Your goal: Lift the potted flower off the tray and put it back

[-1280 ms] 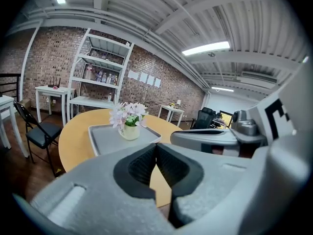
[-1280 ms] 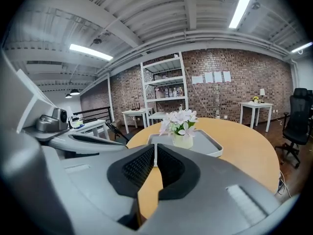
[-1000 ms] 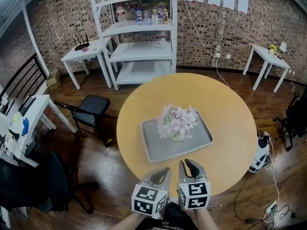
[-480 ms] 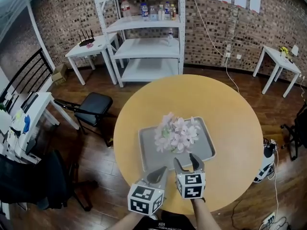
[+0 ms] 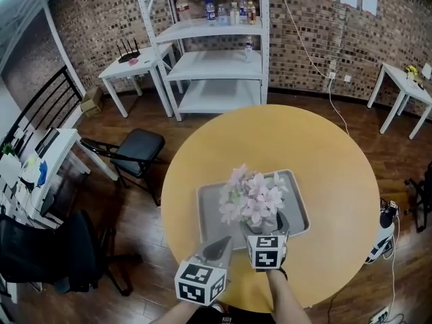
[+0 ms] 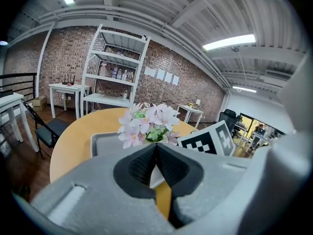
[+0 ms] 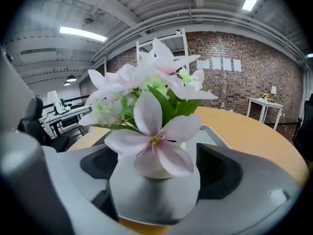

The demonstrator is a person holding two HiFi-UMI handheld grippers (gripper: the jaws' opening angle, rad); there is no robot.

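A potted flower with pale pink blossoms stands on a grey tray in the middle of a round wooden table. My right gripper reaches over the tray's near edge. Its jaws are opening, and the small white pot stands between them with a gap to the pads on each side. The blossoms fill most of the right gripper view. My left gripper hovers at the tray's near edge, left of the right one, shut with nothing held. From it the flower shows just ahead.
The round table has bare wood all around the tray. On the floor to the left stands a black chair. A white shelf unit and small white tables line the brick wall behind.
Both grippers have moved forward toward the tray. The right gripper's jaws went from shut to wide apart and now straddle the pot. The left gripper stayed shut.
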